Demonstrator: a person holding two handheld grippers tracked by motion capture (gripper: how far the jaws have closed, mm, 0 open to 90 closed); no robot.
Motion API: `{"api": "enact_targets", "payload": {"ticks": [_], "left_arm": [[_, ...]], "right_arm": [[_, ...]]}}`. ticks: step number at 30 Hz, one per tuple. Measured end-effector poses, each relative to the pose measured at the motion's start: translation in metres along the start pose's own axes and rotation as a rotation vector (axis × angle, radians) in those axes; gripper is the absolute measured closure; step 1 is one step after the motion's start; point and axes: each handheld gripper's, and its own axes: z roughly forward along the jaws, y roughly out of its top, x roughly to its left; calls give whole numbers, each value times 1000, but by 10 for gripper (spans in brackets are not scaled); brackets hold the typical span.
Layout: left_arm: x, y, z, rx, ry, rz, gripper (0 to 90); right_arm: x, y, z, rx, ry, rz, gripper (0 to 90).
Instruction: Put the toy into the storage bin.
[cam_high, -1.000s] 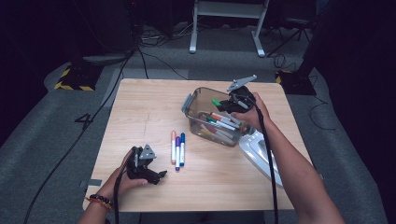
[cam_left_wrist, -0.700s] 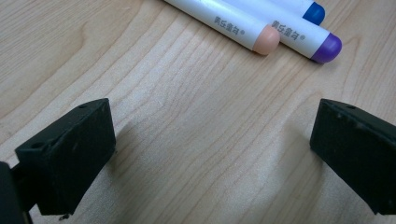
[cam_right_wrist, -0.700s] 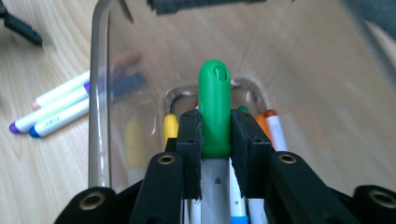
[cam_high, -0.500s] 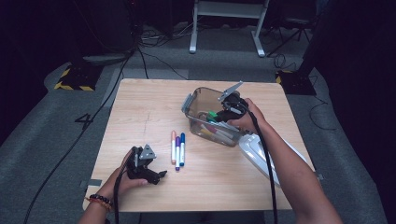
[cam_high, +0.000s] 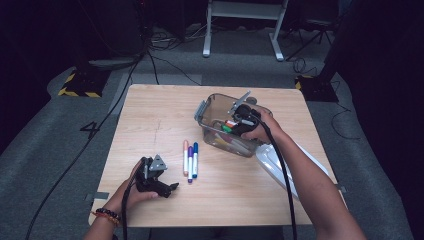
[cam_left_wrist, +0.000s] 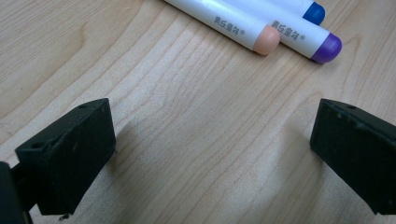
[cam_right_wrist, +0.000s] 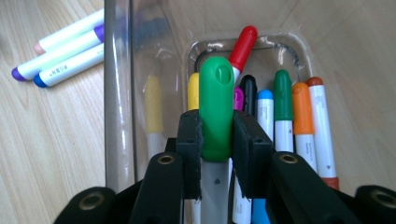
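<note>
A clear plastic box (cam_high: 214, 103) at the table's right middle holds several coloured markers (cam_right_wrist: 285, 116). My right gripper (cam_high: 236, 124) reaches down into it. Its pads (cam_right_wrist: 190, 135) press on a green-capped marker (cam_right_wrist: 216, 102), although the jaws have just eased open a little. On the table lie a peach marker (cam_high: 185, 155), a purple marker (cam_high: 190, 164) and a blue marker (cam_high: 195, 159), side by side. My left gripper (cam_high: 167, 190) rests near the front left, open with nothing between its jaws (cam_left_wrist: 210, 149), just short of the peach (cam_left_wrist: 236, 27) and purple (cam_left_wrist: 303, 38) marker caps.
The box's pale lid (cam_high: 274, 159) lies on the table under the right forearm, toward the right edge. Cables trail across the dark floor beyond the table's far edge.
The right hand has sunk and shifted left, bringing its gripper down into the box. The left hand has stayed where it was.
</note>
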Motion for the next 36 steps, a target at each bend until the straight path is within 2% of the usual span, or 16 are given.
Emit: {"api": "enact_targets", "payload": {"ticks": [1,3,5,10,13,15,18,20,22,24,28,32,36], "left_arm": [[0,0,0,0,0,0,4],[0,0,0,0,0,0,4],[0,0,0,0,1,0,4],[0,0,0,0,1,0,5],[0,0,0,0,0,0,4],[0,0,0,0,0,0,4],[0,0,0,0,0,0,4],[0,0,0,0,1,0,5],[0,0,-1,1,1,3,5],[0,0,-1,1,2,3,6],[0,0,-1,1,3,3,6],[-1,-1,-1,-1,3,2,7],[-1,-1,-1,-1,1,1,6]], "right_arm": [[0,0,0,1,-14,5,682],[-1,0,0,6,-38,21,671],[-1,-1,-1,-10,-37,27,650],[-3,-6,-8,-92,-81,79,498],[-3,-12,-16,-173,-142,117,407],[0,-15,-22,-230,-158,129,366],[8,-21,-37,-326,-173,140,327],[14,-24,-45,-361,-194,137,326],[24,-30,-54,-395,-229,162,326],[32,-36,-60,-437,-228,162,325],[48,-47,-71,-467,-247,138,316],[64,-62,-78,-469,-281,124,314],[79,-81,-81,-484,-256,101,306]]}}
